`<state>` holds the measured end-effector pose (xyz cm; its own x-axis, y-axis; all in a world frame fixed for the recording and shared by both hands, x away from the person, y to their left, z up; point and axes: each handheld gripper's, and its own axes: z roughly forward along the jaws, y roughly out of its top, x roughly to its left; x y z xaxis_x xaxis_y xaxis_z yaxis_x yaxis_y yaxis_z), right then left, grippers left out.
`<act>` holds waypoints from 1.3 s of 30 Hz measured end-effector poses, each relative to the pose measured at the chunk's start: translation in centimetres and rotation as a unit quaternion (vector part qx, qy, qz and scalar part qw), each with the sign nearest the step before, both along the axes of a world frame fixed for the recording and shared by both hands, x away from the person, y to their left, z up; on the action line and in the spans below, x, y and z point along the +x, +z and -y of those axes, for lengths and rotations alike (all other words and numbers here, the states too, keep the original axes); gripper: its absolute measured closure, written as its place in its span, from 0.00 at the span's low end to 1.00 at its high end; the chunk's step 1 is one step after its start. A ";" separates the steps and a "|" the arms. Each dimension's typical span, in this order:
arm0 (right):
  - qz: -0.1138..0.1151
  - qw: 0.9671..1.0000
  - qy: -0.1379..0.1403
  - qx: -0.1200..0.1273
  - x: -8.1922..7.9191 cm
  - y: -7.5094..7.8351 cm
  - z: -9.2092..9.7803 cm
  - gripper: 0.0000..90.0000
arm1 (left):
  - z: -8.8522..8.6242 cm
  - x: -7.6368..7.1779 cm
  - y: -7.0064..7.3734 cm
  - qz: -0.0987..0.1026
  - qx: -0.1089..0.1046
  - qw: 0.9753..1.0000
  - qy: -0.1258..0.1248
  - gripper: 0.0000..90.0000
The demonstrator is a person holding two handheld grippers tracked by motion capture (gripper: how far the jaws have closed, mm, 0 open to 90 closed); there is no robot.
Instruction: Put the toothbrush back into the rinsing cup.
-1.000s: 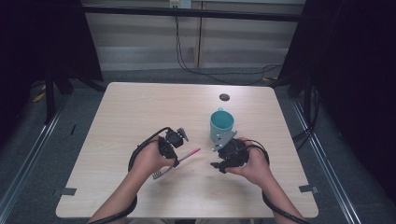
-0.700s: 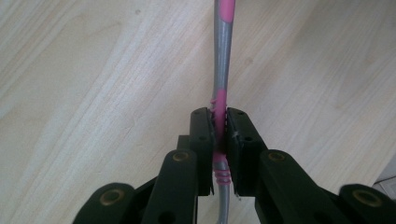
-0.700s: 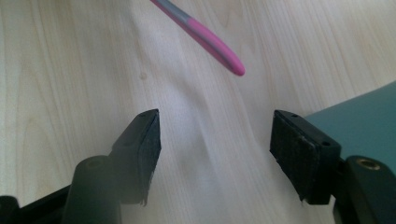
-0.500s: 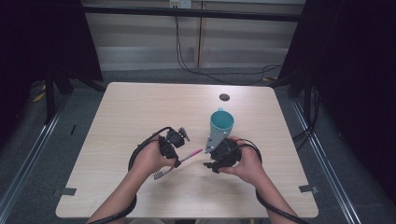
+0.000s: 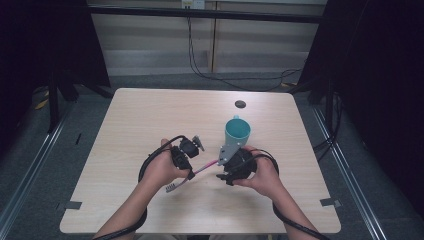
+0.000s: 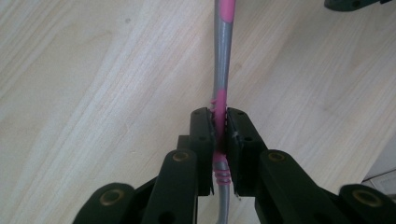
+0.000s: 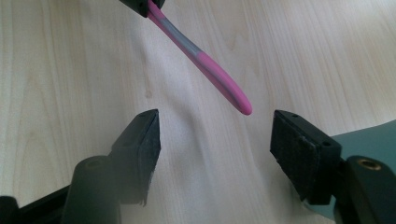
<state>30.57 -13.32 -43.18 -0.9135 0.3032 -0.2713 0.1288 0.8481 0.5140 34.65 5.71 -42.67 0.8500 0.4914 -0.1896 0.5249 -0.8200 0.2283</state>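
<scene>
A pink and grey toothbrush (image 5: 196,171) hangs just above the wooden table (image 5: 150,115), bristle end toward the person. My left gripper (image 6: 220,122) is shut on the toothbrush (image 6: 222,56) at its ribbed pink middle. The handle's pink tip (image 7: 229,93) points between the wide-apart pads of my right gripper (image 7: 215,135), which stands open and holds nothing. In the high view the left gripper (image 5: 186,150) and right gripper (image 5: 231,162) face each other near the table's middle. A teal cup (image 5: 237,131) stands upright just behind the right gripper.
A small dark round disc (image 5: 240,104) lies near the table's far edge. The cup's teal wall (image 7: 369,135) shows at the right gripper view's right edge. Cables trail from both grippers toward the person. Dark frames flank the table.
My right gripper has moved left toward the toothbrush handle's tip. The left gripper has kept its hold, with the toothbrush hardly shifted.
</scene>
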 end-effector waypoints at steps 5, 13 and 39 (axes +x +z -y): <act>-0.001 1.000 -0.001 -0.009 0.0 0.0 -0.2 0.37 | 0.2 -0.1 0.0 -0.005 -0.001 1.000 0.002 0.91; 0.002 1.000 0.008 -0.014 0.0 -0.2 -0.6 0.39 | -0.1 0.1 -0.1 -0.010 -0.003 1.000 0.001 0.91; 0.019 0.998 0.043 -0.036 0.4 -1.0 -0.7 0.58 | 1.0 0.0 0.0 -0.022 -0.021 0.999 -0.025 0.91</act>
